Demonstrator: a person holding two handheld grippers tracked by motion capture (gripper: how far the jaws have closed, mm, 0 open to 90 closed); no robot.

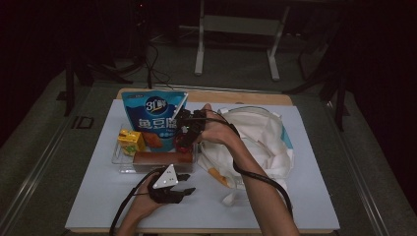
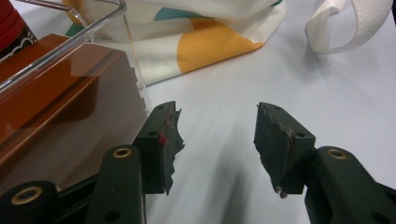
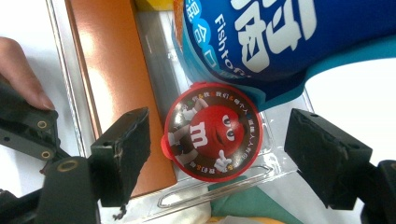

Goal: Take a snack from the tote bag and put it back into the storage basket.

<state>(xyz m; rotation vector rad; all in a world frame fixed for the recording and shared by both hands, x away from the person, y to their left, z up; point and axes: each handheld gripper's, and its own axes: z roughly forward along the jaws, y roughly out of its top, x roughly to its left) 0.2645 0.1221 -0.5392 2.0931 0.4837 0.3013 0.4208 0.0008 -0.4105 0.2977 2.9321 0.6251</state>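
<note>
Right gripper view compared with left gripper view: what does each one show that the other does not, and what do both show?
Right gripper view: the red round lid between the open right gripper, and the blue snack bag. Left gripper view: the open left gripper over the bare white table, and the cloth bag with its strap. Both: the clear tray and the brown box.

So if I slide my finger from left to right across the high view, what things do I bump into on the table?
Yellow juice carton → blue snack bag → right gripper → white cloth bag.
</note>
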